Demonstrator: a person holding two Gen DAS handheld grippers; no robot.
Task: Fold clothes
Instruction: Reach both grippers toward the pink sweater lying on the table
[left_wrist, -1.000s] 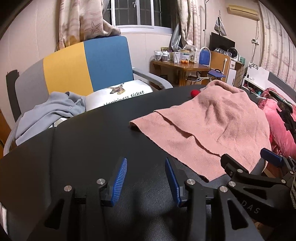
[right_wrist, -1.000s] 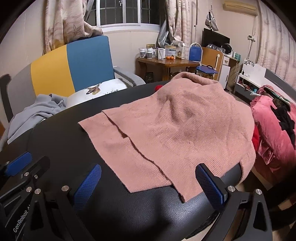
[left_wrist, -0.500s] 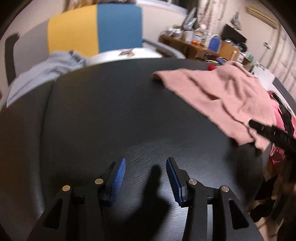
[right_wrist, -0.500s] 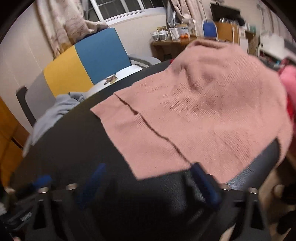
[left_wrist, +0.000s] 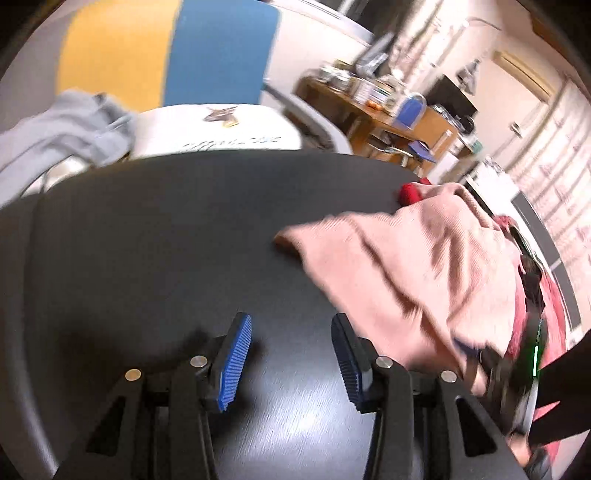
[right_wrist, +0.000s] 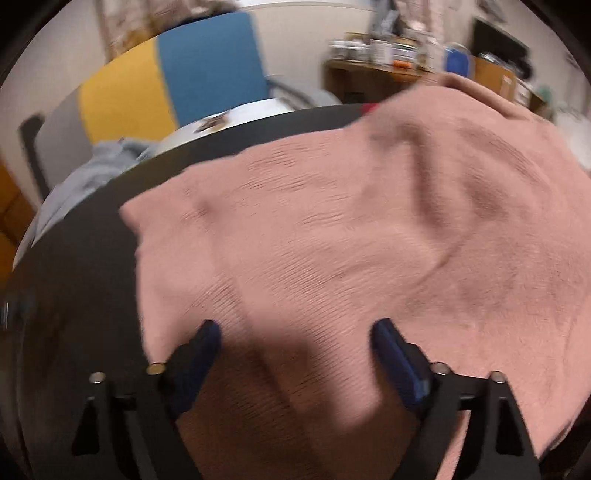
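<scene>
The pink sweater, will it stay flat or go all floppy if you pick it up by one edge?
Probably floppy: the pink sweater already wrinkles and drapes over the black table. It looks like soft knit, so it should sag and stretch. It likely won't slip from the open right gripper once pinched.

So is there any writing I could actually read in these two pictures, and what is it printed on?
White cushion on the chair: one line of dark print under a small picture, too blurred to read.
Boxes and jars on the wooden desk: any labels too small and blurred.
Nothing else carries readable text.
</scene>
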